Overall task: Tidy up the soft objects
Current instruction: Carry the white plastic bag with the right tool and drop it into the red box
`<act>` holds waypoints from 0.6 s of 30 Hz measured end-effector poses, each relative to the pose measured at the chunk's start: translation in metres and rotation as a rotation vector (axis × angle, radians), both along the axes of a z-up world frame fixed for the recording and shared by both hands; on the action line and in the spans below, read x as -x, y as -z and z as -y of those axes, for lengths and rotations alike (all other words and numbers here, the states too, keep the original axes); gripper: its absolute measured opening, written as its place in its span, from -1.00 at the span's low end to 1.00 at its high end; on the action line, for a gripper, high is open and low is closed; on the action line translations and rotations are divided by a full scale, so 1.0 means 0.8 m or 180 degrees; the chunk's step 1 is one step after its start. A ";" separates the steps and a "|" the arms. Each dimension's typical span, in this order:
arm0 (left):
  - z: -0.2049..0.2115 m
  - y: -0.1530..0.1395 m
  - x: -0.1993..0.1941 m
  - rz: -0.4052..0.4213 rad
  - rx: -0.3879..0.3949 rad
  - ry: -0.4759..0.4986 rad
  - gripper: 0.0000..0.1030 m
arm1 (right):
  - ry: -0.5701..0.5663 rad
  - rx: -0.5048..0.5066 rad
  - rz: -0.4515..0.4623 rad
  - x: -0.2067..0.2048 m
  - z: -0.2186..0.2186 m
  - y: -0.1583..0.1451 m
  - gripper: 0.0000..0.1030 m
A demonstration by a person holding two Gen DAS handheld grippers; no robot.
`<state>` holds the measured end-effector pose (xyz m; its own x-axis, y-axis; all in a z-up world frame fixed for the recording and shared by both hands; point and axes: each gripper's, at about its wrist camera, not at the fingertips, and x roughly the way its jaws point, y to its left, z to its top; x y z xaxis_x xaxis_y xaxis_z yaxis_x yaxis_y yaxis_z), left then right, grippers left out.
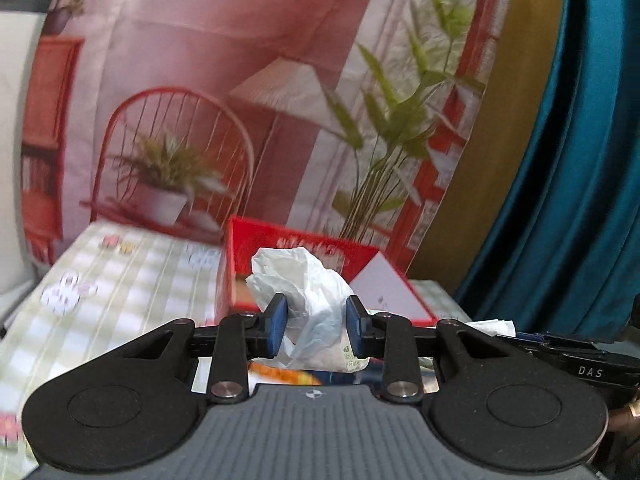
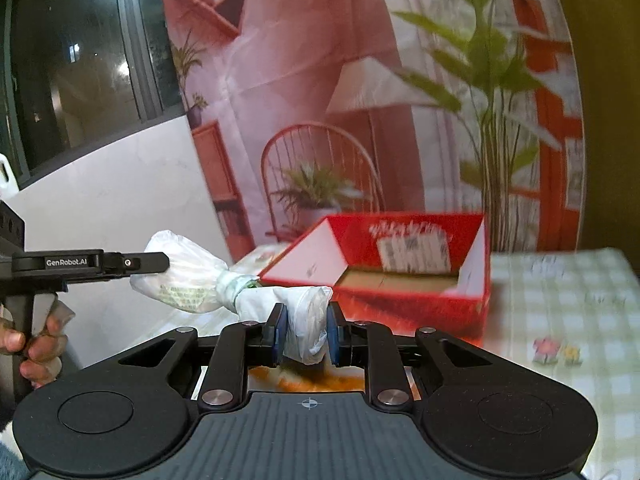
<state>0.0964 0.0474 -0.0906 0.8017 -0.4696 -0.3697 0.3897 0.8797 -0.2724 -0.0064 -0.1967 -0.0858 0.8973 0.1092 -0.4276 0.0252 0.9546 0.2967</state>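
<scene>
A white plastic bag (image 2: 192, 280), twisted in the middle, hangs in the air between both grippers. My left gripper (image 1: 316, 326) is shut on one bunched end of the bag (image 1: 308, 300). My right gripper (image 2: 306, 330) is shut on the other end (image 2: 308, 320). The left gripper also shows in the right wrist view (image 2: 160, 262), at the left, holding the puffed end. An open red cardboard box (image 2: 412, 276) stands on the checked tablecloth (image 2: 560, 320) just beyond the bag. The box also shows in the left wrist view (image 1: 304, 252).
A printed backdrop (image 1: 240, 100) of a red chair and plants hangs behind the table. A teal curtain (image 1: 568, 200) hangs at the right. A dark window (image 2: 72, 60) and a white wall are at the left. An orange packet (image 2: 312, 382) lies below the grippers.
</scene>
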 end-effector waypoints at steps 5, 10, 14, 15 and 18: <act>0.026 -0.009 -0.040 0.0068 -0.0078 -0.0008 -0.36 | 0.0070 0.0182 0.0069 -0.028 0.019 -0.018 -0.63; 0.049 -0.009 -0.088 0.0120 -0.0321 -0.0006 -0.37 | 0.0099 0.0389 0.0007 -0.069 0.036 -0.021 -0.64; 0.070 -0.002 -0.126 0.0095 -0.0522 0.0039 -0.36 | 0.0119 0.0538 -0.0091 -0.104 0.052 -0.011 -0.64; 0.074 0.002 -0.137 0.0062 -0.0544 0.0040 -0.36 | 0.0129 0.0558 -0.0128 -0.113 0.057 -0.007 -0.64; 0.085 0.016 -0.168 -0.0082 -0.0604 0.0021 -0.36 | 0.0175 0.0625 -0.0220 -0.141 0.068 0.007 -0.64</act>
<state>0.2305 -0.0207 -0.1037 0.7880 -0.3948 -0.4725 0.3907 0.9137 -0.1119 0.1062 -0.2507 -0.0918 0.8675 -0.0307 -0.4965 0.0928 0.9905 0.1011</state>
